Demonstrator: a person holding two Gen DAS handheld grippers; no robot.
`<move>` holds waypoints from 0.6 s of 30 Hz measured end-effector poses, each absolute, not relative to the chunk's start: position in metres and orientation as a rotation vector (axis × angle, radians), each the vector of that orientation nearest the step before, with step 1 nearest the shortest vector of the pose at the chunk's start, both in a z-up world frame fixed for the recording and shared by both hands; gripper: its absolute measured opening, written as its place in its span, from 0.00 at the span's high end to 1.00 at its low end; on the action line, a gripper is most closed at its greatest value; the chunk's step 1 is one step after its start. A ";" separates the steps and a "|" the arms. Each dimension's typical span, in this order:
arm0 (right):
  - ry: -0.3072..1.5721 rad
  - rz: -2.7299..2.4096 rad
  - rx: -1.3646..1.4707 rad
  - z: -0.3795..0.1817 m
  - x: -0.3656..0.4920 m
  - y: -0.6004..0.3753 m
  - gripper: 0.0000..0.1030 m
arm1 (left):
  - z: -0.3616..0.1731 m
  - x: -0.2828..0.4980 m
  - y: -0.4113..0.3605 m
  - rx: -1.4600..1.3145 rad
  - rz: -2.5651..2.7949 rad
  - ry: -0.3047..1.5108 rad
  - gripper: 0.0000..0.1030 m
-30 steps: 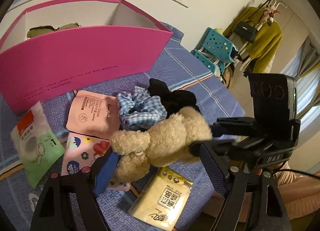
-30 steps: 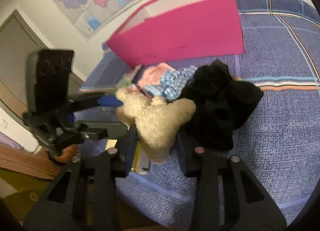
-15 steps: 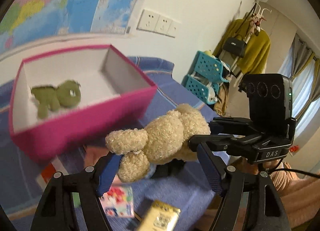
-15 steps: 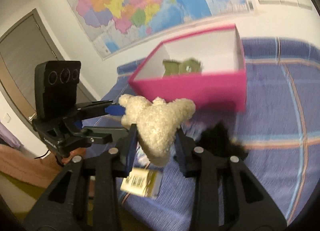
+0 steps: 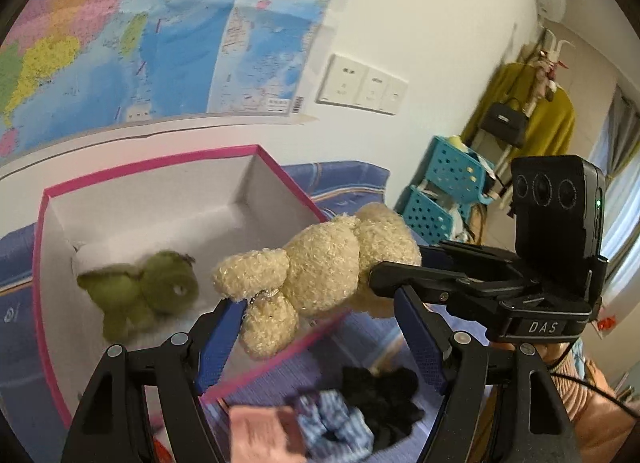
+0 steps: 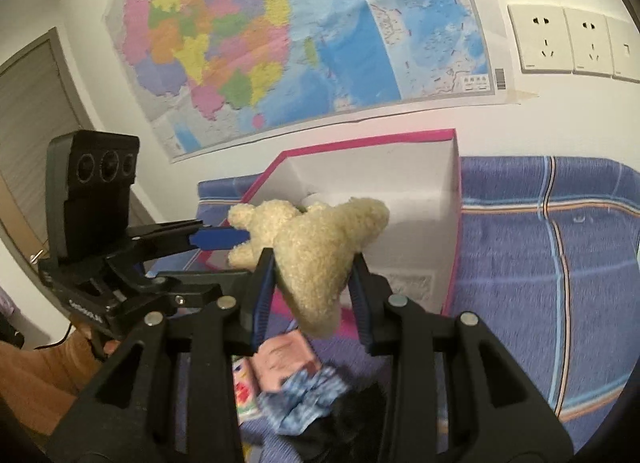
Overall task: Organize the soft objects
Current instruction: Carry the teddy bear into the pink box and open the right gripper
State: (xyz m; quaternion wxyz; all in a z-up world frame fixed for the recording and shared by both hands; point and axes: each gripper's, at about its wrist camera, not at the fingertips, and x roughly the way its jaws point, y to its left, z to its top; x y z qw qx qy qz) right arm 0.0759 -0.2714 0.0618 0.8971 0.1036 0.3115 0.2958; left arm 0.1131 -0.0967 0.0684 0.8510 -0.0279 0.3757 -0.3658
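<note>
A cream plush bear (image 5: 320, 263) hangs in the air between both grippers, over the near wall of the pink box (image 5: 40, 303). My left gripper (image 5: 316, 315) is shut on the bear's lower end. My right gripper (image 6: 312, 279) is shut on its other end; the bear also shows in the right wrist view (image 6: 316, 247). A green plush toy (image 5: 140, 295) lies inside the box. A blue checked scrunchie (image 5: 332, 423) and a black soft item (image 5: 380, 395) lie on the blue cloth below.
The pink box (image 6: 454, 263) stands against the wall under a map (image 6: 280, 31). A pink packet (image 6: 284, 363) lies on the blue bedspread (image 6: 540, 263). Wall sockets (image 6: 568, 45), blue baskets (image 5: 440, 199) and a coat rack (image 5: 532, 111) are to the right.
Both grippers have lifted the bear off the bedspread and carried it up and toward the pink box. It now hangs over the box's near wall.
</note>
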 end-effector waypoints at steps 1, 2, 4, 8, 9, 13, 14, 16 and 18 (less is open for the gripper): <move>0.651 0.606 0.220 0.061 0.085 -0.272 0.63 | 0.065 0.125 -0.097 -0.074 -0.763 0.807 0.25; 0.658 0.603 0.225 0.060 0.092 -0.274 0.63 | 0.063 0.134 -0.097 -0.086 -0.759 0.823 0.25; 0.675 0.588 0.230 0.057 0.108 -0.276 0.63 | 0.056 0.151 -0.097 -0.102 -0.744 0.847 0.25; 0.717 0.553 0.222 0.050 0.138 -0.276 0.63 | 0.045 0.179 -0.099 -0.118 -0.712 0.884 0.25; 0.727 0.542 0.223 0.048 0.146 -0.276 0.63 | 0.043 0.184 -0.100 -0.114 -0.701 0.893 0.25; 0.761 0.507 0.196 0.041 0.170 -0.273 0.62 | 0.038 0.200 -0.103 -0.110 -0.654 0.922 0.25; 0.769 0.501 0.191 0.040 0.176 -0.271 0.62 | 0.037 0.203 -0.103 -0.115 -0.643 0.930 0.26; 0.783 0.480 0.171 0.037 0.188 -0.267 0.60 | 0.033 0.212 -0.102 -0.124 -0.603 0.955 0.26; 0.789 0.448 0.115 0.036 0.195 -0.260 0.55 | 0.031 0.217 -0.099 -0.141 -0.589 0.963 0.26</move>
